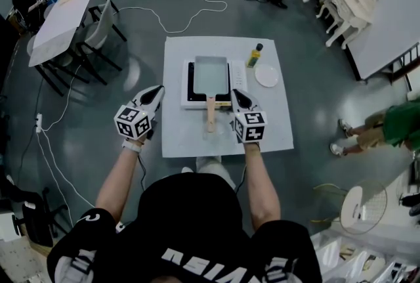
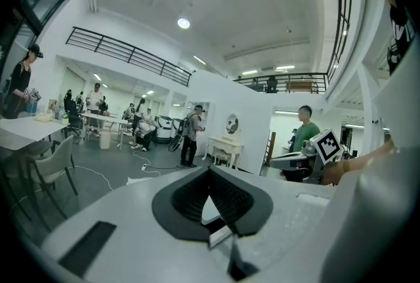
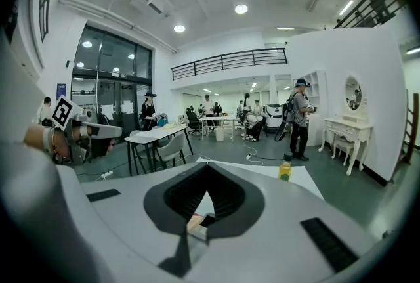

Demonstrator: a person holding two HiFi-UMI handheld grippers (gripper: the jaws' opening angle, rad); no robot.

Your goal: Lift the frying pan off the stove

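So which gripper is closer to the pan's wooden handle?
Right. The right gripper sits just beside the handle, on its right; the left gripper is farther off, left of the stove.

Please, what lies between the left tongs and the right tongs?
The frying pan's wooden handle and the stove front edge lie between the left tongs and the right tongs, nearer the right. The head view shows this.
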